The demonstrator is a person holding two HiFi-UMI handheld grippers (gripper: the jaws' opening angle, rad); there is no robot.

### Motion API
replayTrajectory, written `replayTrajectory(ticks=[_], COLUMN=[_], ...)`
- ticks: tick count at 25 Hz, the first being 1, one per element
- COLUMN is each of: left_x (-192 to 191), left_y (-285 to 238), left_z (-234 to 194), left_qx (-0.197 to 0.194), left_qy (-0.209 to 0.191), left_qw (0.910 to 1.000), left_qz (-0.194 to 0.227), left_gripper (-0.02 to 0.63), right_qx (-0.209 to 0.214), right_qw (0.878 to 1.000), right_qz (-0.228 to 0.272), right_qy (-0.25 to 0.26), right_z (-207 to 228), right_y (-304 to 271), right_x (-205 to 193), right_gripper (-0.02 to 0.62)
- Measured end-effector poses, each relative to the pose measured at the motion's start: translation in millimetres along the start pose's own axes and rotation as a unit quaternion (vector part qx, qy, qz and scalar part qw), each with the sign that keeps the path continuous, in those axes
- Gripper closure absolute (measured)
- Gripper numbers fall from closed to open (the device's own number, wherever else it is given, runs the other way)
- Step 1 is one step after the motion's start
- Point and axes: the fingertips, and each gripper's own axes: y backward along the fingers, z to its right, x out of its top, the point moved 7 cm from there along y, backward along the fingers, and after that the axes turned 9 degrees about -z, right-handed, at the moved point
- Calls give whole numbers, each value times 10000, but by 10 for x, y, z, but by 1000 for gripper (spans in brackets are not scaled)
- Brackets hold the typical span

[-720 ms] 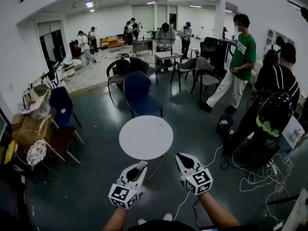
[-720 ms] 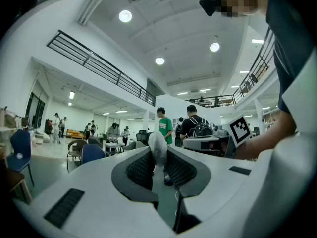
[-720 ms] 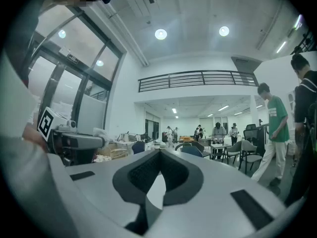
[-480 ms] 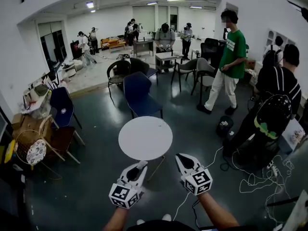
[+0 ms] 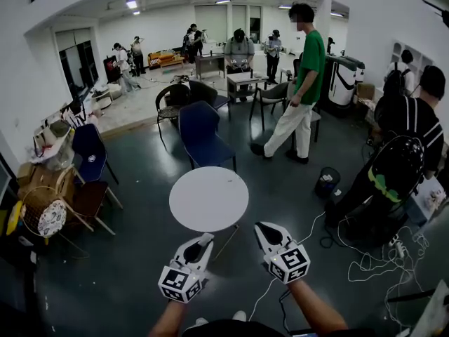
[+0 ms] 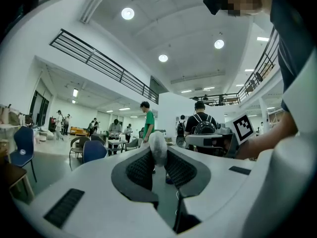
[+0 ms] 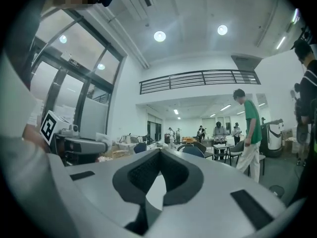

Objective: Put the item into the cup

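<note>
A small pale grey, rounded item (image 6: 158, 144) sits pinched between the dark ribbed pads of my left gripper (image 6: 158, 151), its top poking above the jaw tips. In the head view the left gripper (image 5: 206, 241) and the right gripper (image 5: 262, 228) are held side by side, level, just short of a round white table (image 5: 208, 199) whose top is bare. My right gripper (image 7: 159, 155) has its pads pressed together with nothing between them. No cup shows in any view.
Behind the table stands a blue chair (image 5: 201, 135). A person in a green shirt (image 5: 303, 76) walks at the back right; another with a black backpack (image 5: 403, 156) stands at the right. White cables (image 5: 365, 258) lie on the floor at the right, wicker furniture (image 5: 45, 216) at the left.
The person in the green shirt has walked to the left across the room. Both grippers have stayed where they were before the table.
</note>
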Motion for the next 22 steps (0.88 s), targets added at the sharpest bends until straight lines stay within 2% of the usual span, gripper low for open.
replayTrajectory(ticks=[3, 14, 22], left_x=[-13, -106, 2], left_y=[-69, -255, -372], left_z=[40, 112, -7], left_qx=[13, 125, 140], left_qy=[152, 232, 358], left_qw=[9999, 9996, 9993], left_qz=[22, -97, 20], left_gripper=[534, 534, 534], right_qx=[53, 252, 271], right_qw=[10000, 9996, 9996], right_qz=[-19, -124, -97], right_qy=[-6, 5, -30], right_z=[83, 274, 405], right_y=[21, 44, -100], right_x=[-40, -177, -143], right_gripper=[578, 578, 578])
